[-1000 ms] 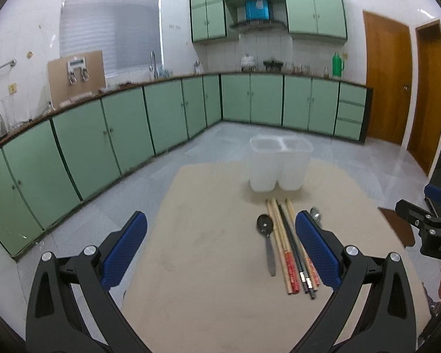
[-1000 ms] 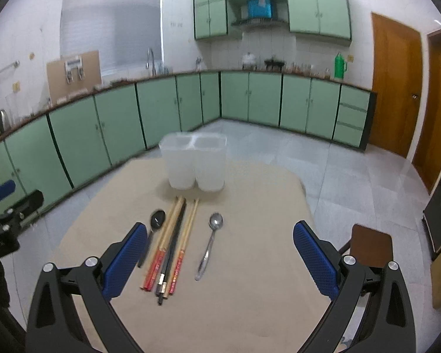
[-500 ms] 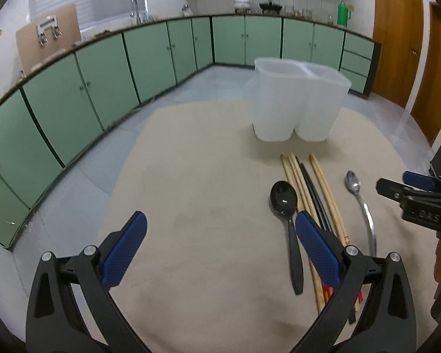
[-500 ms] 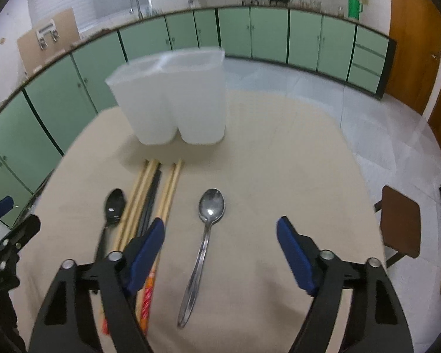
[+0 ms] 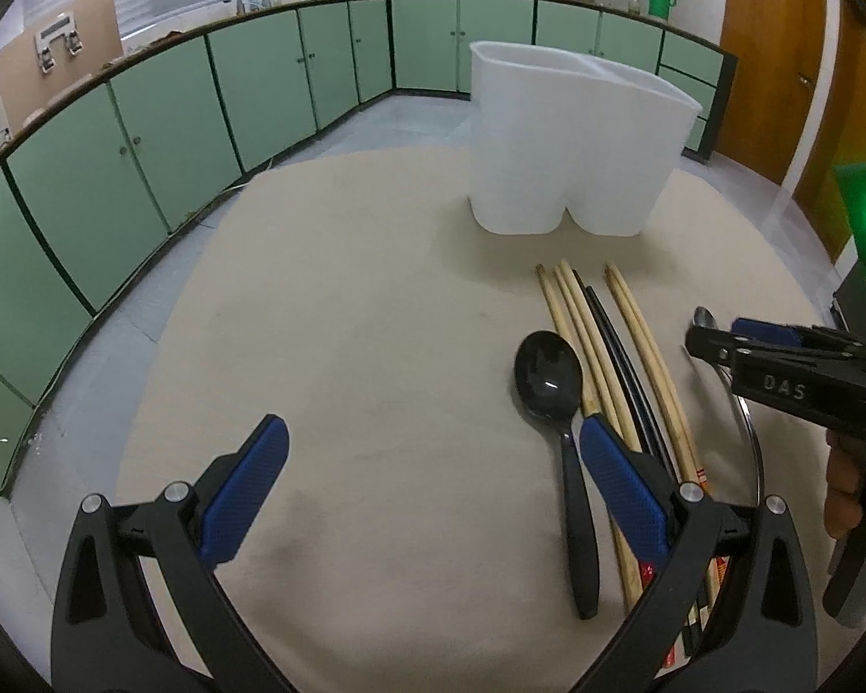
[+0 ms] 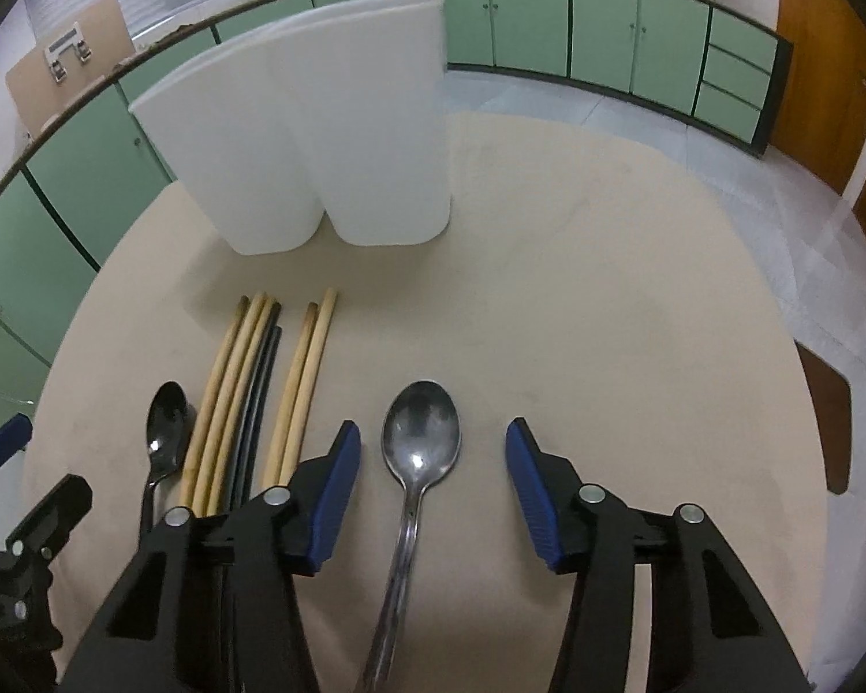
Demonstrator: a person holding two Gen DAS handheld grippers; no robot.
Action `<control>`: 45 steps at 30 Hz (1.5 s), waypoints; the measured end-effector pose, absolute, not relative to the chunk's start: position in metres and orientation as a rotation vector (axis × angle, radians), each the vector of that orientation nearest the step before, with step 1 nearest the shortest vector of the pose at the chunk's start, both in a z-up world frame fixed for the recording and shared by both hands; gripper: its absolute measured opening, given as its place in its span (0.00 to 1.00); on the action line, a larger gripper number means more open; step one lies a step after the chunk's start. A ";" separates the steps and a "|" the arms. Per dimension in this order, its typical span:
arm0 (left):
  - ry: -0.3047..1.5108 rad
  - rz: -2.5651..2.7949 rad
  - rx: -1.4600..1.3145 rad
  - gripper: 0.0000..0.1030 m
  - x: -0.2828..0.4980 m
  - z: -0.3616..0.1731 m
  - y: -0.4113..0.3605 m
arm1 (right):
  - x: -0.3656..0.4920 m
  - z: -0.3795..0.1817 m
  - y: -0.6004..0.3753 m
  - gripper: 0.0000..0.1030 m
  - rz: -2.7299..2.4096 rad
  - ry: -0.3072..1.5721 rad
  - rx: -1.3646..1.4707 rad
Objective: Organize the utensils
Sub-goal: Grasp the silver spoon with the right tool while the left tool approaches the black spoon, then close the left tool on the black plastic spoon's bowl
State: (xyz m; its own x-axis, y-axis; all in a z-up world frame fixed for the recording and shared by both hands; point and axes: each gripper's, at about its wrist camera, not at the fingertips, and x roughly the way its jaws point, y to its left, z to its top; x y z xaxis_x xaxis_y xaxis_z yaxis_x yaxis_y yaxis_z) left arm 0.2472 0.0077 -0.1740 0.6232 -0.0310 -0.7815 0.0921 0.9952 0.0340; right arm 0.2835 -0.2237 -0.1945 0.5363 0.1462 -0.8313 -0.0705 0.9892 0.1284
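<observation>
The shiny metal spoon point(image 6: 420, 462) lies on the round beige desk point(image 6: 606, 289), right between the two blue pads of the right gripper point(image 6: 433, 491). Its bowl points to 12 o'clock, toward the white plastic holder with two cups point(image 6: 329, 133), and its long handle runs back to 6 o'clock, under the gripper. So the spoon's long line goes the same way the gripper points, and the pads stand on each side of it, at 9 and 3 o'clock. The jaws have just been closing in on the spoon. They are about half open now, and the pads do not touch it yet. I think the next move is to go down a bit more and squeeze the thin neck.

The right gripper is the nearer one to this spoon. The left gripper point(image 5: 427, 496) is wide open and holds nothing. The black plastic spoon point(image 5: 554, 404) lies at its 1 o'clock, with its handle just beside the right-hand pad.

The right wrist view shows the metal spoon whole, with the wooden and black chopsticks point(image 6: 248, 392) at its 9 o'clock. The left wrist view hides most of that spoon behind the right gripper, but it shows the divided top of the holder and part of a person's hand point(image 5: 848, 485) on the right gripper's handle.
</observation>
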 end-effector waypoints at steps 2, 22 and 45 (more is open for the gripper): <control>0.903 -0.079 0.079 0.95 0.248 -0.177 0.006 | 0.284 -0.195 -0.221 0.35 0.128 0.991 0.069; 0.981 0.001 0.114 0.95 0.274 -0.212 -0.006 | 0.283 -0.194 -0.232 0.28 0.145 0.987 0.079; 1.008 -0.070 0.098 0.95 0.325 -0.211 -0.020 | 0.282 -0.199 -0.219 0.28 0.156 0.980 0.062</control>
State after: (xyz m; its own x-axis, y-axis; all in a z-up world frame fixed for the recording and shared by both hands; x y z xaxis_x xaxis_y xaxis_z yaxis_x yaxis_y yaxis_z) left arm 0.3249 -0.0197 -0.2105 0.5316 -0.0138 -0.8469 0.1040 0.9934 0.0491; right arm 0.2817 -0.2187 -0.1990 0.5469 0.1593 -0.8219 -0.1035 0.9871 0.1224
